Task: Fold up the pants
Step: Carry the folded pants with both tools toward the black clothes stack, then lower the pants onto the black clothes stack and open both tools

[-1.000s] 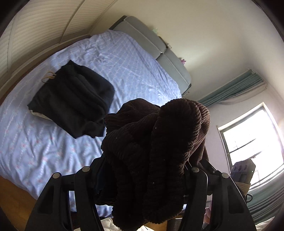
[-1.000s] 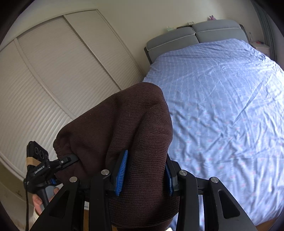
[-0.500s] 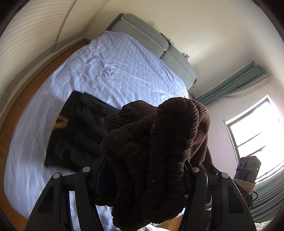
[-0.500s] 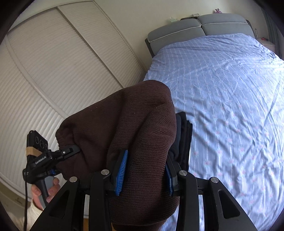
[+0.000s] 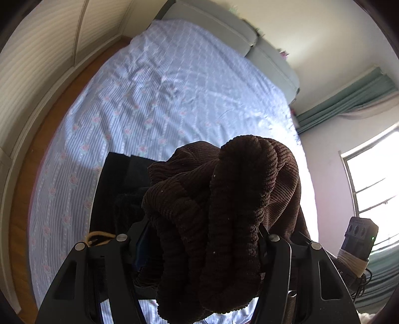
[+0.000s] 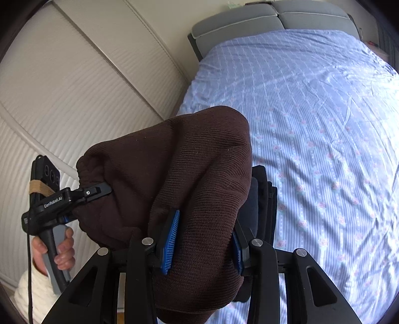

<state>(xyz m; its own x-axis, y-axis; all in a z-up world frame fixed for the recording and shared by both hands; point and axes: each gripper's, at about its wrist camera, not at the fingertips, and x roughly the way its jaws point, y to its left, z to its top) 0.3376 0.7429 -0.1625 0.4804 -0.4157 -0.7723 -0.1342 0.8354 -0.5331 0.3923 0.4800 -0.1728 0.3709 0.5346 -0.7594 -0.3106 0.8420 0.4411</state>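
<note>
- My left gripper (image 5: 199, 239) is clenched on a thick bunch of the brown corduroy pants (image 5: 224, 204); the cloth fills the gap between the fingers and spills over their front.
- My right gripper (image 6: 202, 239) is clamped on another part of the same pants (image 6: 179, 174), blue pads (image 6: 170, 239) pressed into the fabric on both sides.
- From the right wrist view I can see the left gripper (image 6: 97, 192) off to the side, its tip pinching a gathered edge of the pants, so the garment hangs bundled between my two tools, above the near end of the bed.
- Below the bundle lies a dark folded garment (image 5: 117, 189) on the blue striped bedsheet (image 5: 154, 99), near the bed's near edge; a tan loop (image 5: 99, 236) shows at its near end.
- Beyond that dark piece the sheet runs bare and wrinkled up to the grey headboard (image 6: 269, 17).
- The bed's left edge borders a strip of wooden floor (image 5: 32, 159), with the pale ribbed wardrobe doors (image 6: 62, 94) close alongside.
- On the far side the bed edge meets green curtains (image 5: 349, 97) and a bright window (image 5: 374, 184).
</note>
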